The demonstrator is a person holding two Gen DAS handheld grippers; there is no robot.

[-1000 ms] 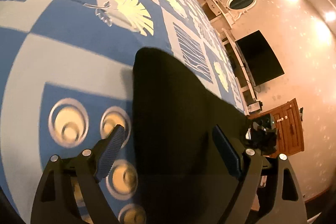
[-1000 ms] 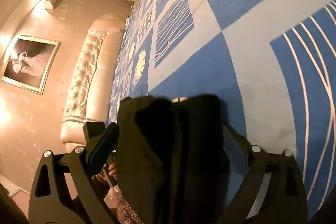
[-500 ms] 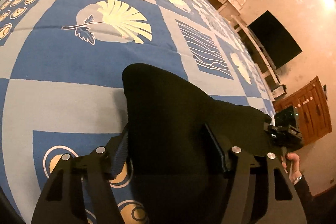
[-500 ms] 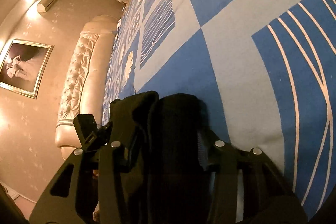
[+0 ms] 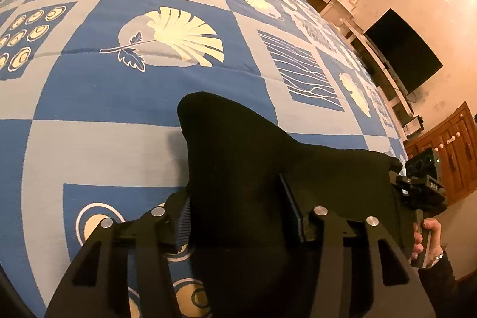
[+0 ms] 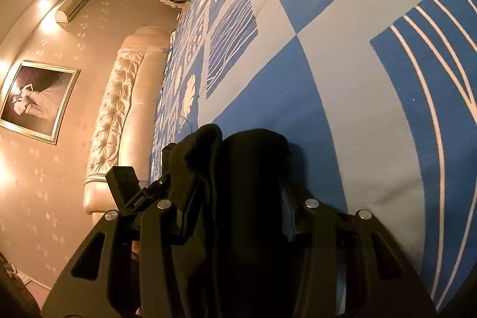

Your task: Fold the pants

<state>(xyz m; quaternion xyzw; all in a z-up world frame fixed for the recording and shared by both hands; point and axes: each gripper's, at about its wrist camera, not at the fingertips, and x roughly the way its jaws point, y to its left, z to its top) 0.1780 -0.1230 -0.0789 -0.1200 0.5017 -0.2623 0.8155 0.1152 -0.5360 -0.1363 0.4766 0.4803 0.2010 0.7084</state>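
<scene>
Showing matt black cloth pants point(image 5: 238, 166), a soft woven printed bedspread point(image 5: 98, 97), glossy tufted leather headboard point(image 6: 119, 115), ribbed gripper pads point(image 5: 293, 207).

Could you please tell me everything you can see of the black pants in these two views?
The pants are black, soft, matte fabric with no visible print or detail. They are bunched between the left tongs and, at another spot, the right tongs, both closed on the cloth. In the left view a rounded fold rises ahead of the fingers and the fabric stretches across toward the other gripper. They sit over the blue patterned bedspread; whether they touch it is unclear.
</scene>
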